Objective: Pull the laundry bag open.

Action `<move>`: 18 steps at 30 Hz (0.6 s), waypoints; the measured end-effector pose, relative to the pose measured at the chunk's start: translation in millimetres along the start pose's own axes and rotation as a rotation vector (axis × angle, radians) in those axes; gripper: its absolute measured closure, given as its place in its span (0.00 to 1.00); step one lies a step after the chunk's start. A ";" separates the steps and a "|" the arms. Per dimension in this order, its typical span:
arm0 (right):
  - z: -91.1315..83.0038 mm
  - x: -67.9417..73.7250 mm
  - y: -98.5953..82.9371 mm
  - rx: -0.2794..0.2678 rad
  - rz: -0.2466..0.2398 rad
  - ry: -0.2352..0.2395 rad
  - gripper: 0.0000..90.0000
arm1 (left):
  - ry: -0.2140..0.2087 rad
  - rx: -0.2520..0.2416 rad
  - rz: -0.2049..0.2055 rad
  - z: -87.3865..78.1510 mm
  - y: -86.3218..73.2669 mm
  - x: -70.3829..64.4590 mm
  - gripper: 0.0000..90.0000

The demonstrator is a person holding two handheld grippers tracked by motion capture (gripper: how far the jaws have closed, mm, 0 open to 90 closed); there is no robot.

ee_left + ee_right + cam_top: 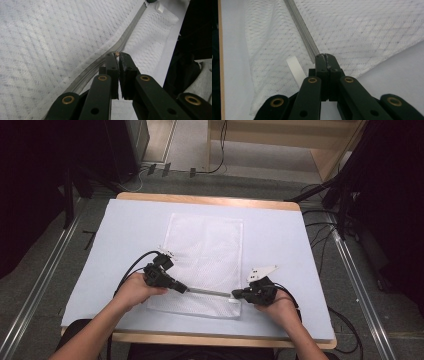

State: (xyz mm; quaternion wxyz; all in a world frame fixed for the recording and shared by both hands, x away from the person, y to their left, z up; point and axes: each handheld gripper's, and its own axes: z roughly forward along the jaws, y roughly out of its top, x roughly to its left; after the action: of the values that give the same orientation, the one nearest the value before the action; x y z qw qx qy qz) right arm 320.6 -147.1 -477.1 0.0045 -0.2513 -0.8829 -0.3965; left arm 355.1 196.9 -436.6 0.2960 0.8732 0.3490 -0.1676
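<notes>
In the high view, a white mesh bag [205, 262] is seen lying flat on the pale-covered counter [280, 240], its long axis running away from the person. The bag's near end is held between the two grippers, and its grey zipper [209, 292] is stretched in a line from the left gripper [183, 288] across to the right gripper [235, 294]. Each gripper is held in a hand, the left hand [134, 290] and the right hand [272, 307], and a black cable [131, 267] is trailed back from the left gripper.

In the left gripper view, the jaws of the left gripper [117, 53] are seen nearly closed on a small brass-coloured zipper pull [117, 53] at their tips. The zipper [125, 37] is seen running ahead of the gripper, up and to the right, with the mesh bag [55, 35] spread to the left of it. A small white tab [159, 7] is seen at the far end of the zipper.

In the right gripper view, the jaws of the right gripper [325, 55] are seen pressed together on the end of the zipper [302, 27], which is drawn ahead of the gripper, up and to the left. The mesh bag [367, 32] is spread on both sides of it, and a white ribbed loop [295, 70] lies just left of the jaws. The counter [402, 72] is seen to the right, under the bag's edge.
</notes>
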 end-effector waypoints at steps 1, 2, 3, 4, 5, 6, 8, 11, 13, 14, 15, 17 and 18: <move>-0.1 0.3 0.0 0.000 0.002 -0.002 1.00 | 0.002 -0.002 0.001 -1.6 -0.7 0.2 0.98; -0.1 0.5 0.0 0.000 0.002 -0.004 1.00 | 0.002 -0.007 -0.003 -2.7 -1.2 0.0 0.98; 0.0 0.5 0.0 0.000 0.001 -0.005 1.00 | 0.011 -0.013 -0.004 -5.1 -1.8 -0.4 0.98; 0.0 0.5 0.1 0.001 0.001 -0.006 1.00 | 0.010 -0.028 -0.005 -8.3 -2.4 -0.4 0.98; 0.0 0.4 0.1 0.001 -0.003 -0.004 1.00 | 0.010 -0.038 -0.009 -10.2 -3.2 -1.4 0.98; 0.0 0.3 0.2 0.002 -0.004 -0.003 1.00 | 0.012 -0.038 -0.009 -12.3 -4.5 -1.5 0.98; 0.0 0.4 0.1 0.000 0.001 -0.004 1.00 | 0.019 -0.035 -0.005 -13.1 -6.4 -0.8 0.98; 0.1 0.2 0.4 0.002 -0.004 -0.002 1.00 | 0.017 -0.024 -0.018 -13.1 -9.3 1.1 0.98; 0.2 0.2 0.6 0.002 -0.003 -0.001 1.00 | 0.007 -0.024 -0.022 -13.3 -10.3 1.7 0.98; 0.3 0.1 0.7 0.002 -0.003 0.000 1.00 | 0.008 -0.026 -0.028 -13.5 -10.8 1.9 0.98; 0.3 -0.1 0.8 0.003 -0.003 0.001 1.00 | 0.006 -0.027 -0.032 -13.9 -11.4 1.8 0.98; 0.3 -0.6 0.3 -0.001 0.002 0.007 1.00 | 0.016 -0.026 -0.031 -15.7 -12.5 2.3 0.98; 0.2 -0.5 0.2 0.000 0.004 0.006 1.00 | 0.013 -0.025 -0.030 -16.3 -13.4 2.9 0.98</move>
State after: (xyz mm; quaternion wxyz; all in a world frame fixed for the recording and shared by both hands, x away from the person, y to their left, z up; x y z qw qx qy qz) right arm 321.1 -147.1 -477.2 0.0081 -0.2516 -0.8825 -0.3973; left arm 349.1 216.5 -430.9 0.3022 0.8651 0.3660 -0.1620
